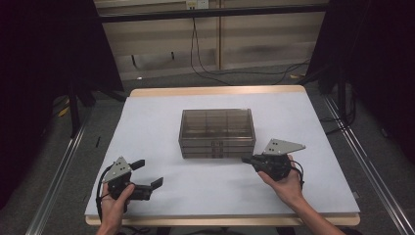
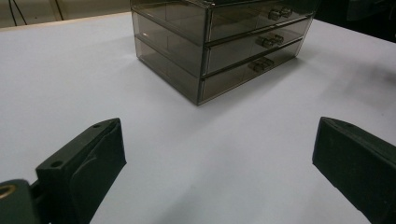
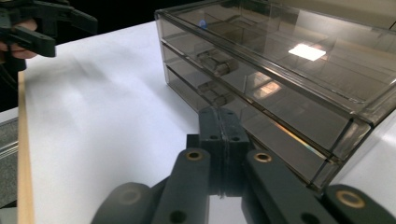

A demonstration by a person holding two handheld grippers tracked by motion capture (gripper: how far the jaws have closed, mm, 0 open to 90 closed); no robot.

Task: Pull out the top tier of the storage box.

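Drawer box (image 1: 217,133): smoky see-through plastic, three drawers stacked, each w/ small handles at the front centre. It stands on the white table top (image 1: 161,122), about mid-table, slightly toward the far edge. Long axis runs parallel to the near and far edges; drawer fronts face the near edge, toward the person. All three drawers look pushed in. Through the lid, inner dividers show; contents cannot be made out, and no loose item is visible inside.

Left gripper (image 1: 148,174): near the near-left corner of the table, held in the left hand (image 1: 116,203); jaws spread wide apart, nothing between them. In the left gripper view they frame bare table, w/ the box well ahead.

Right gripper (image 1: 246,159): just beside the box's front right corner, held in the right hand (image 1: 285,185); in the right gripper view its jaws are pressed together, gripping nothing, tips close to the lowest drawer front. Contact w/ the box cannot be told.
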